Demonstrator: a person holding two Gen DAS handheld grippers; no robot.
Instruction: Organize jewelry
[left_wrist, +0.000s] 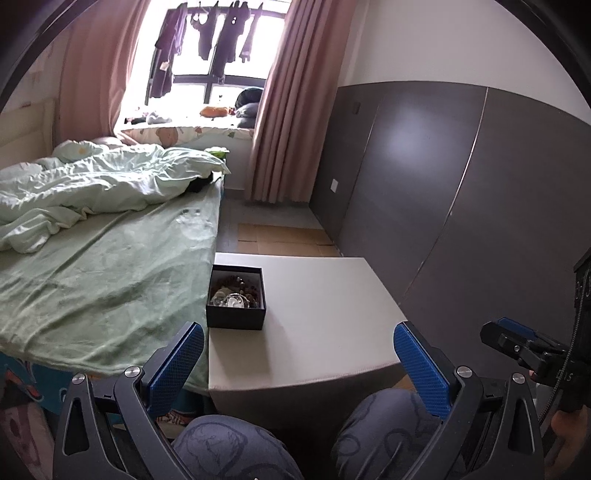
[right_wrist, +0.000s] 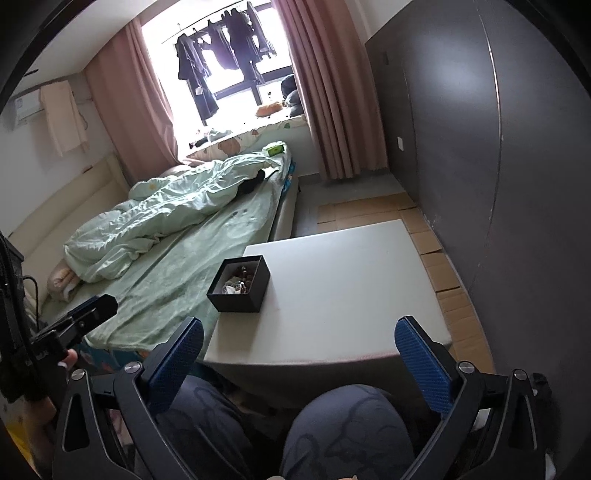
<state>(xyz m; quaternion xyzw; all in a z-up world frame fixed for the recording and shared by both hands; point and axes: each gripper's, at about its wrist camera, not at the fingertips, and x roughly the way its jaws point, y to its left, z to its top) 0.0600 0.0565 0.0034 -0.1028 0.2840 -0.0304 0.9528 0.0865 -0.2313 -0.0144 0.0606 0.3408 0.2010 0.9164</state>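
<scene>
Small black square cardboard box (left_wrist: 235, 297), lid off, sits at the left edge of the low white rectangular table (left_wrist: 325, 314), on the side touching the bed with the pale green sheet (left_wrist: 92, 280). Inside the box: a tangled heap of jewelry (left_wrist: 233, 292), brown beads toward the back, whitish and clear pieces toward the front; individual items too small to separate, possibly bracelets. Rest of the tabletop carries only the box. Left gripper (left_wrist: 299, 363), black frame with blue textured pads (left_wrist: 177, 369), is held low over the person's knees in grey patterned trousers (left_wrist: 236, 446), short of the table's near edge; its jaws stand wide apart with nothing between them. Right gripper (right_wrist: 299, 363) is in the same posture, fingers spread wide and holding nothing, pointed toward the table with the box ahead and to its left. Each gripper shows at the margin of the other's view, side by side and apart. A crumpled pale green duvet (right_wrist: 159, 218) lies on the bed; pink curtains (right_wrist: 332, 92) frame the bright window behind.
</scene>
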